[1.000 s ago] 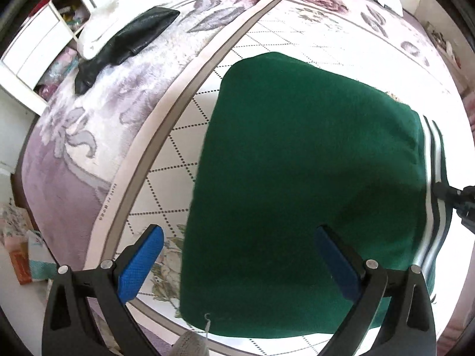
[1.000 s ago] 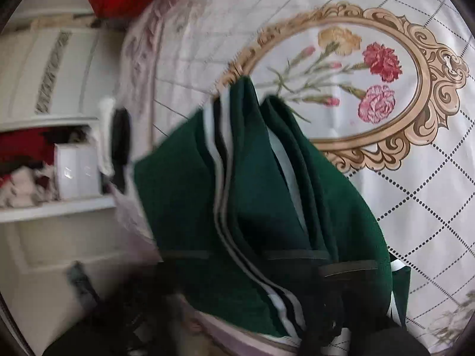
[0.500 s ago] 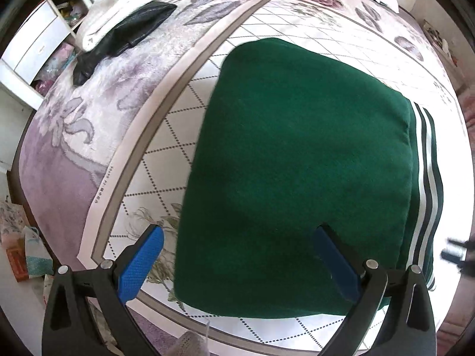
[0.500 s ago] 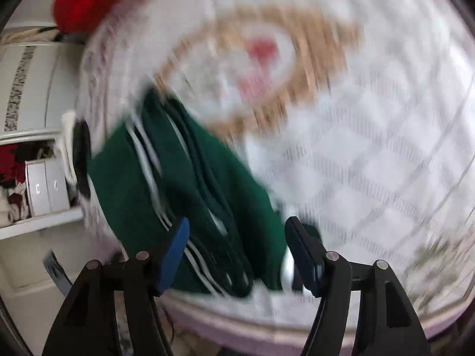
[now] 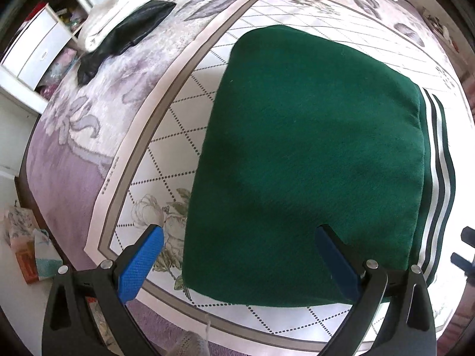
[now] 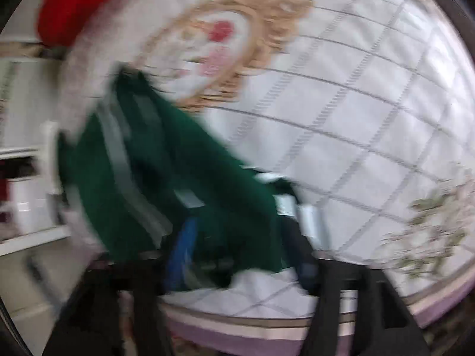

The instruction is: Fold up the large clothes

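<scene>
A dark green garment (image 5: 308,160) lies folded on the bed's patterned cover (image 5: 166,160), its white and black striped hem (image 5: 436,178) along the right side. My left gripper (image 5: 237,255) hovers over the garment's near edge, open, with nothing between its blue pads (image 5: 142,264). In the blurred right wrist view the same garment (image 6: 154,172) lies at the left. My right gripper (image 6: 240,252) is above its near corner with jaws opening; the cloth shows between the fingers, but the pads are not pressing on it. Part of the right gripper (image 5: 464,249) shows at the left wrist view's right edge.
A black garment (image 5: 127,32) and something white and fluffy (image 5: 118,3) lie at the bed's far left. A white drawer unit (image 5: 32,56) stands beside the bed, with bags (image 5: 29,255) on the floor. A red cushion (image 6: 77,3) sits at the head. The bed's edge (image 6: 267,335) is near.
My right gripper went from shut on the striped edge to open and swung sideways along the bed. The garment's edge now lies down on the cover. The left gripper barely shifted.
</scene>
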Available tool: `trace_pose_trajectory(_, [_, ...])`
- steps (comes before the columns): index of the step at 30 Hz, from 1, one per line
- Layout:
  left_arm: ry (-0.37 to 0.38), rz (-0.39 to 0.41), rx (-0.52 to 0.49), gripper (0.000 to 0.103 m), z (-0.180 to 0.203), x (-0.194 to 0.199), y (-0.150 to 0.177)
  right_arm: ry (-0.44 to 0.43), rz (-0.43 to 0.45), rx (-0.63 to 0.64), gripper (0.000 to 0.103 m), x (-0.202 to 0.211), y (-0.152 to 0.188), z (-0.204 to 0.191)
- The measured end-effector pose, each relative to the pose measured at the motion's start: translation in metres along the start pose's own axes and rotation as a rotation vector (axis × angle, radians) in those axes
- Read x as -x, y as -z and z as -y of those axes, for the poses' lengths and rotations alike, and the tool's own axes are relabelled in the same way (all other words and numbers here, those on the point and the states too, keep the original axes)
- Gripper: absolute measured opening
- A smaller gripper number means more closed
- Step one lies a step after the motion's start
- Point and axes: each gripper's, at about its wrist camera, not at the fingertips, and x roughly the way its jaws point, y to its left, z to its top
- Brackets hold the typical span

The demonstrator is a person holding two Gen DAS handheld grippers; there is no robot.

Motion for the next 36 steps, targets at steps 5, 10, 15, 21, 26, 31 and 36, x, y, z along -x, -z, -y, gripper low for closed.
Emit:
trace_pose_trajectory(5, [-0.025,-0.022,0.02,0.103,-0.01,-0.003,0.008,-0.098,-0.271,0.094,0.05,-0.082,0.015,-0.01])
trace_pose_trajectory(10, [-0.055,-0.038,0.03,0.103,-0.03,-0.007,0.022,-0.174,-0.137,0.035,0.015,-0.039,0.011,-0.025])
trace_pose_trajectory(15, [-0.061,-0.075,0.053,0.103,-0.04,-0.016,0.028,-0.171,-0.014,-0.051,0.015,-0.005,0.002,-0.005])
trace_pose_trajectory(21, [-0.038,-0.051,0.074,0.103,-0.036,-0.005,0.007,0.085,-0.154,-0.001,0.024,-0.037,-0.021,-0.005])
trace_pose_trajectory(26, [-0.064,0.013,0.077,0.103,-0.026,-0.014,-0.067,0.048,0.002,0.098,0.074,0.014,-0.06,-0.037])
trace_pose_trajectory(31, [-0.089,0.03,0.06,0.103,-0.016,-0.059,-0.143,0.006,0.087,0.169,0.074,-0.006,-0.116,-0.099])
trace_pose_trajectory(36, [-0.105,-0.013,0.021,0.103,-0.011,-0.087,-0.165,-0.001,0.028,0.219,0.025,-0.062,-0.158,-0.142])
